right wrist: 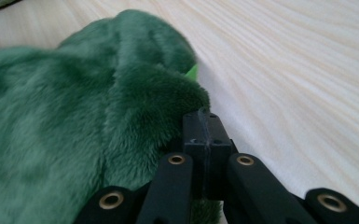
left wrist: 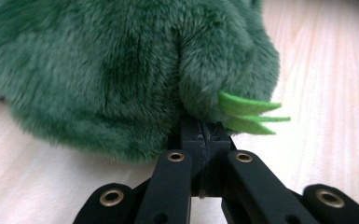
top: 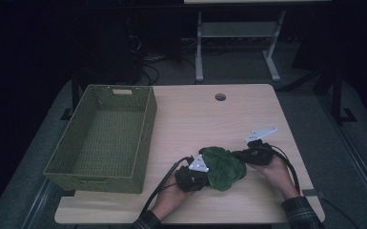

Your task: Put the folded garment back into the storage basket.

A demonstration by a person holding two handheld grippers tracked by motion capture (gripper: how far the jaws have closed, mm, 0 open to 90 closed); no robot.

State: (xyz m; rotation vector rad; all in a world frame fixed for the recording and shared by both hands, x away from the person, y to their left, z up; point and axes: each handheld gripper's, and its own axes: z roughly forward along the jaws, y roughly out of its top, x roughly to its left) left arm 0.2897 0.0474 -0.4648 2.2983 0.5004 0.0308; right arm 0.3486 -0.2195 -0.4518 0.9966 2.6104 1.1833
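Now the green plush toy (top: 224,168) lies on the tabletop (top: 205,114), just right of the green woven basket (top: 104,136). Left tool (left wrist: 204,128) has its jaws pressed together against the toy's furry edge, beside the light green felt claws (left wrist: 249,114). Right tool (right wrist: 204,122) is likewise pressed shut at the toy's opposite side.

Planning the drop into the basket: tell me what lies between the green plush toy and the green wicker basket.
Nothing visible does. The green plush toy lies on the wooden table between the left gripper and right gripper, both with jaws shut at its fur. Bare tabletop separates it from the green wicker basket at its left.
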